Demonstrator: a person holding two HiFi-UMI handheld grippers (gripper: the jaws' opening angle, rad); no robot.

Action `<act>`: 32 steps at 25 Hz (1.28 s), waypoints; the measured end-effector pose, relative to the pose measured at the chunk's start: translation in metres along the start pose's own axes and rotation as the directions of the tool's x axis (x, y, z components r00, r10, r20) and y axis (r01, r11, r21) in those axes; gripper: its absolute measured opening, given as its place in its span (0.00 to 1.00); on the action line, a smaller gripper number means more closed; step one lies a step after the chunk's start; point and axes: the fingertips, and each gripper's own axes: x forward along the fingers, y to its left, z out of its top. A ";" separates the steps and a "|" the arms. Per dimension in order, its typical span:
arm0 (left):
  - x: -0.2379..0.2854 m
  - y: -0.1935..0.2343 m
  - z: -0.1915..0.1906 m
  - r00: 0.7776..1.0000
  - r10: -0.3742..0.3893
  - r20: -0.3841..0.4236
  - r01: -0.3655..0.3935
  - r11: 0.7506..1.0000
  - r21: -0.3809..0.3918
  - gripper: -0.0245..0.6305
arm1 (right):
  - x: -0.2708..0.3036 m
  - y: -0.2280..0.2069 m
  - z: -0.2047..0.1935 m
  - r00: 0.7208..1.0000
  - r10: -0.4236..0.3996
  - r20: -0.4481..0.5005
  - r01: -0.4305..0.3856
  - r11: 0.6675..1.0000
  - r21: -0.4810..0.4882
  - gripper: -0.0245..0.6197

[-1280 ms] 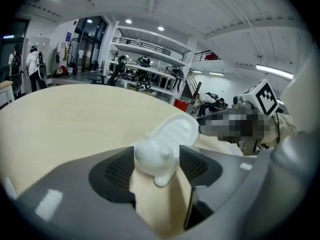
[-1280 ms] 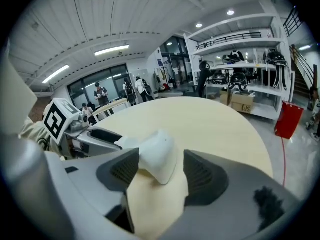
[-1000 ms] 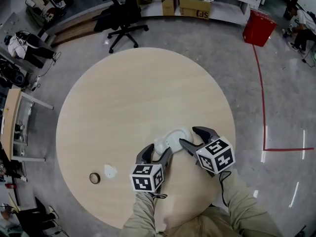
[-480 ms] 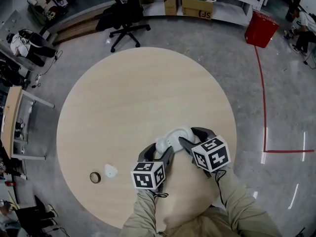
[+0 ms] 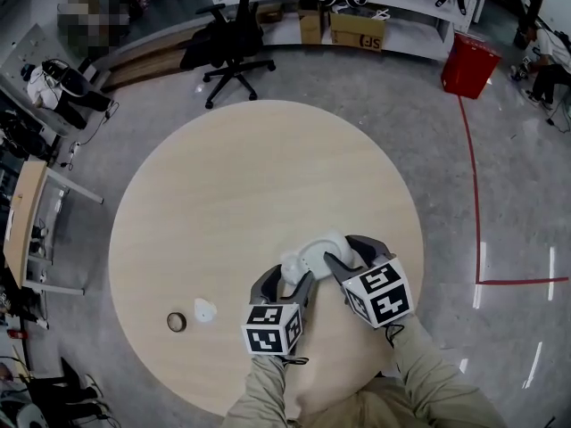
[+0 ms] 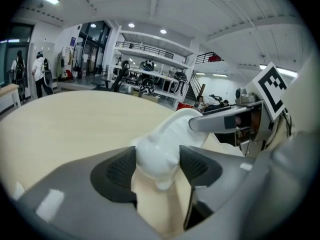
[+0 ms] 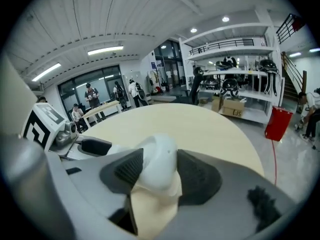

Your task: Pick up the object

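From the head view, a round pale wooden table (image 5: pixel 250 176) stands on a grey floor. A white shiny lumpy object (image 5: pixel 312 255) lies close to the near edge of the tabletop, a bit right of the middle. The left gripper (image 5: pixel 287 275) is at the left end of the object and the right gripper (image 5: pixel 350 252) is at its right end. A small brown ring (image 5: pixel 177 322) and a small white bit (image 5: pixel 205 310) lie near the near-left edge, well apart from the grippers. Next to a second ago, the object lies at the same spot, the left gripper has not let go, and the right gripper's jaws stand less wide around their end. In the left gripper view, the left gripper (image 6: pixel 157 166) pinches a knob of the white shiny lumpy object (image 6: pixel 160 151), with a dark pad pressed on each side. The right gripper (image 6: pixel 225 124) shows just behind, at the far end of the object. In the right gripper view, the right gripper (image 7: pixel 155 171) has the rounded end of the white shiny lumpy object (image 7: pixel 160 159) between its jaws. The jaws are closing, and the pads look like they touch both sides. The left gripper (image 7: pixel 95 146) shows at the left. I think this means both ends are nearly held, so the lift can come next. I cannot tell if the object is off the tabletop yet.
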 end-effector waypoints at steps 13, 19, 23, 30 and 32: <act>-0.114 -0.029 0.060 0.960 0.057 0.275 -0.108 0.979 0.172 0.47 | -0.093 0.068 0.064 0.969 0.022 0.244 0.009 0.992 -0.127 0.39; -0.175 -0.057 0.074 0.923 0.045 0.382 -0.146 0.960 0.240 0.47 | -0.151 0.104 0.075 0.932 0.013 0.363 0.048 0.986 -0.158 0.39; -0.210 -0.076 0.068 0.901 0.021 0.434 -0.168 0.938 0.302 0.47 | -0.188 0.128 0.072 0.898 0.001 0.441 0.084 0.981 -0.173 0.39; -0.257 -0.107 0.047 0.861 -0.052 0.507 -0.155 0.921 0.358 0.47 | -0.243 0.162 0.052 0.847 -0.028 0.531 0.148 0.972 -0.184 0.39; -0.267 -0.115 0.044 0.854 -0.068 0.516 -0.144 0.922 0.359 0.47 | -0.256 0.169 0.049 0.840 -0.032 0.541 0.156 0.970 -0.184 0.39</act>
